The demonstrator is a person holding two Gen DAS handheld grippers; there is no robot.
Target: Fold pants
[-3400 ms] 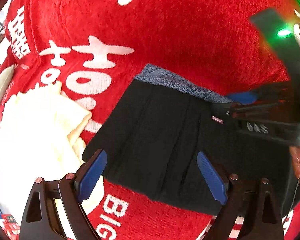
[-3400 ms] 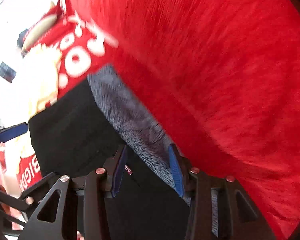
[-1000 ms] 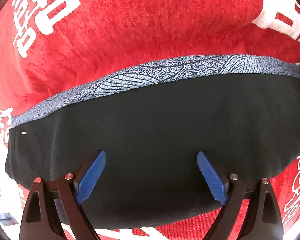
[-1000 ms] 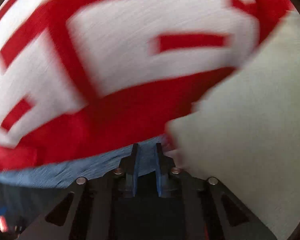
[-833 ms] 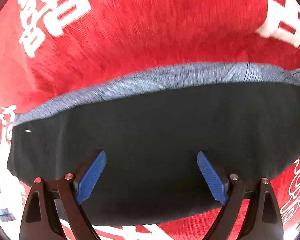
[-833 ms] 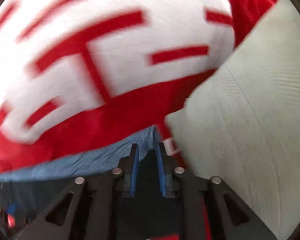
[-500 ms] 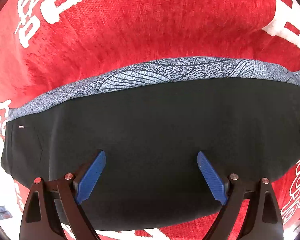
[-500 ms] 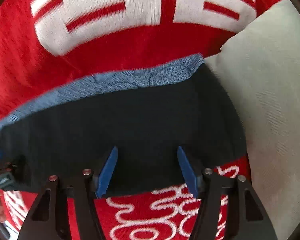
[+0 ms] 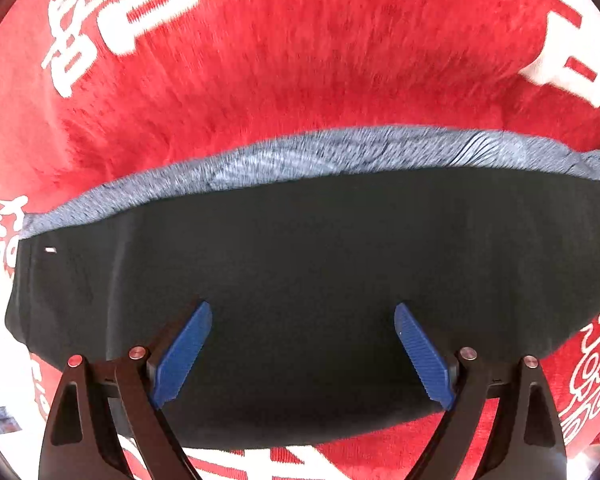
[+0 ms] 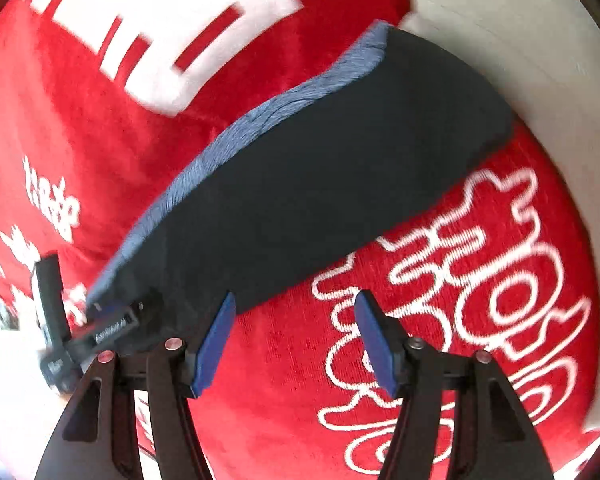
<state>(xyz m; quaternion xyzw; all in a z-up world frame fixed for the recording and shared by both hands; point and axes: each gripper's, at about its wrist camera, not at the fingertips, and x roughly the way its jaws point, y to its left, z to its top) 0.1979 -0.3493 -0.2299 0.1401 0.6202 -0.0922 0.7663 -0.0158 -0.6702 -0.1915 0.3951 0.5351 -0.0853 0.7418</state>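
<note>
The left claw [image 9: 303, 354] is open, its blue pads [image 9: 182, 354] spread wide and holding nothing. The pants [image 9: 300, 272] lie directly ahead of and beneath this claw, folded into a flat dark block. Both pads sit over the near part of the dark fabric; contact cannot be confirmed. A blue-grey patterned band [image 9: 320, 156] runs along the far edge of the pants, beyond the claw. A small white tag [image 9: 51, 250] shows on the dark fabric, forward and to the left of the left pad. The pants rest on a red blanket [image 9: 300, 48] with white characters, which surrounds the pants on all sides of the claw.

The right claw [image 10: 296, 344] is open and empty. Its pads [image 10: 216, 344] hang over the red blanket, with the left pad just at the near edge of the pants. In this view the pants extend forward and left of the claw, and their far corner reaches a pale cushion [image 10: 540, 64] at the upper right. The left claw's body appears to the left of the right claw, over the near-left end of the pants.
</note>
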